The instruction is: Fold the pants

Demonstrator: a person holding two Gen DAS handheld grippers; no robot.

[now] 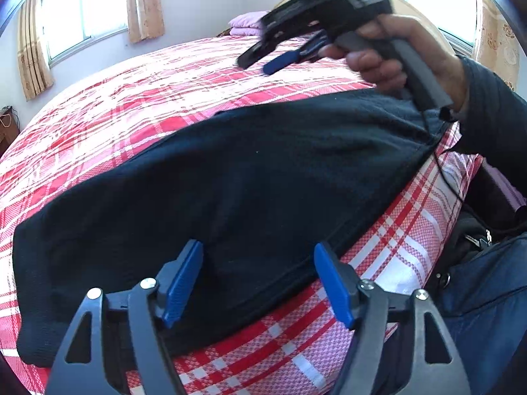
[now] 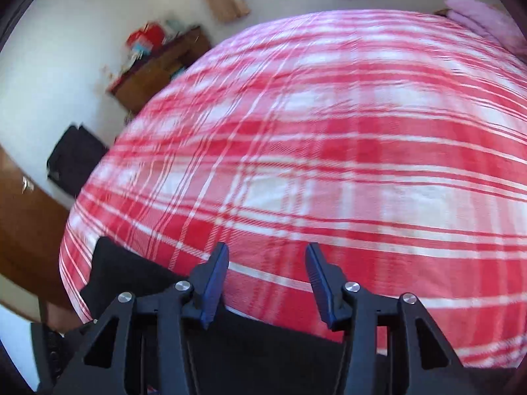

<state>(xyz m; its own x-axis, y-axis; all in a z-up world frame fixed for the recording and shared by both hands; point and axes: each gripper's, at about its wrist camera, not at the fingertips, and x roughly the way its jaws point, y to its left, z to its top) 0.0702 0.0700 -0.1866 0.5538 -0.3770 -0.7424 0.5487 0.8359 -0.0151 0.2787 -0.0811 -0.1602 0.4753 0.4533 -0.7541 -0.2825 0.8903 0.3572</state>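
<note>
A: Left wrist view had the pants (image 1: pixel 230 181) lying flat along the near edge of the bed (image 1: pixel 164 75), a long dark band. The left gripper (image 1: pixel 258 283) stood spread over their near hem, pads clear of the cloth, nothing pinched.

B: And the right gripper (image 1: pixel 280 54)?

A: Held up in a hand (image 1: pixel 378 62) above the far end, jaws parted, empty.

B: Right wrist view agreed: right gripper (image 2: pixel 266 283) spread, only plaid bedding between the fingers, a dark strip of pants (image 2: pixel 125 270) at the lower left. It was blurred, and it missed the full length of the pants. It alone showed a cabinet (image 2: pixel 158 65) by the wall.

A: How would the cloth handle?

B: Soft, thick, fleecy by the look; light, limp, not slippery. I judged it would sag, so pinch a doubled edge or corner at each end.
</note>
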